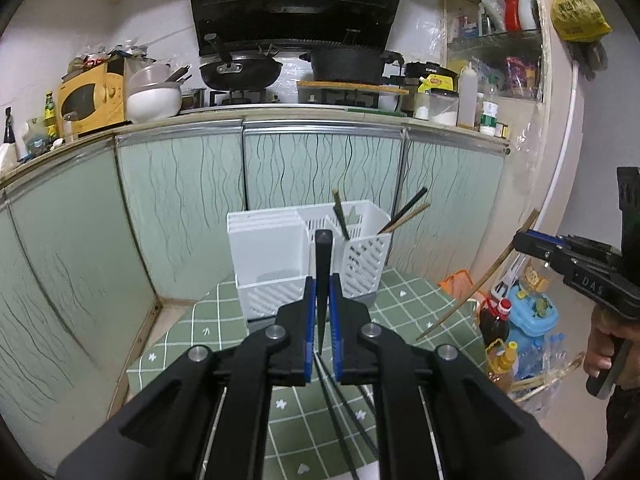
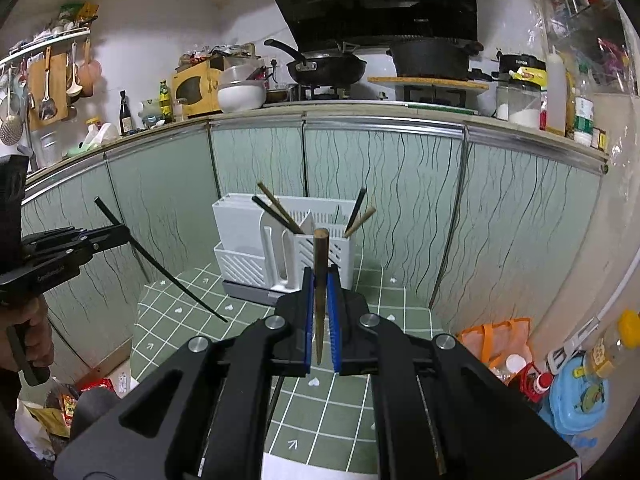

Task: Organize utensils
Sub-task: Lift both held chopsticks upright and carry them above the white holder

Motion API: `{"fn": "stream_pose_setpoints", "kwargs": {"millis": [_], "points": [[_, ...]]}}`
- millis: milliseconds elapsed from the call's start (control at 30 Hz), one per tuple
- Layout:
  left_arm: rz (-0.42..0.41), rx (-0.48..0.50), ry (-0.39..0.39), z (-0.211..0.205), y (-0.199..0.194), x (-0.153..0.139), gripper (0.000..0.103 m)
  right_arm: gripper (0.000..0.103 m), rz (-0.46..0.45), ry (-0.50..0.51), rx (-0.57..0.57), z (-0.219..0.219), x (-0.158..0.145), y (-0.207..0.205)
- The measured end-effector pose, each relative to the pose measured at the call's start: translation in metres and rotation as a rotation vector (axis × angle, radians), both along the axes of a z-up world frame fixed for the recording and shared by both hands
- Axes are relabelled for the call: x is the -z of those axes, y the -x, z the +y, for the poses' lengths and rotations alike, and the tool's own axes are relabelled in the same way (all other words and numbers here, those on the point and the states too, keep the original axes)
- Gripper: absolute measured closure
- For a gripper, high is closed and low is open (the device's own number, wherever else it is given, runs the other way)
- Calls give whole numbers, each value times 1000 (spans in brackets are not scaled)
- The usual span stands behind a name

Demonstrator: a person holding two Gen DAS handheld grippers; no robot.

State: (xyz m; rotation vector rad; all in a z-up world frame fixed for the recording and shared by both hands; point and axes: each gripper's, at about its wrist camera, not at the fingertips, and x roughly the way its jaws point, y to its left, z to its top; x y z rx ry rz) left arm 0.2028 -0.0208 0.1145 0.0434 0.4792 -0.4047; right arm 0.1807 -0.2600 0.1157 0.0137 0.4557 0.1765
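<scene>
While the left gripper (image 1: 322, 312) clamps a black chopstick (image 1: 322, 280), the right gripper (image 2: 320, 312) clamps a brown chopstick (image 2: 319, 280); the white utensil caddy (image 2: 256, 252) stands at the green tiled table's (image 2: 384, 308) far edge.

cabinets (image 1: 320, 168): pale green, wavy lines | range hood (image 1: 296, 0): black | table (image 2: 340, 400): green checked cloth
</scene>
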Motion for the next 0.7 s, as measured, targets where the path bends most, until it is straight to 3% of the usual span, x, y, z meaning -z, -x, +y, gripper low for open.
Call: {"fn": "stream_pose_setpoints", "kwargs": {"millis": [700], "points": [[-18,44,32,-35,-39,-35,97,97,-14,-24,-16,-12,-44,-40]]}}
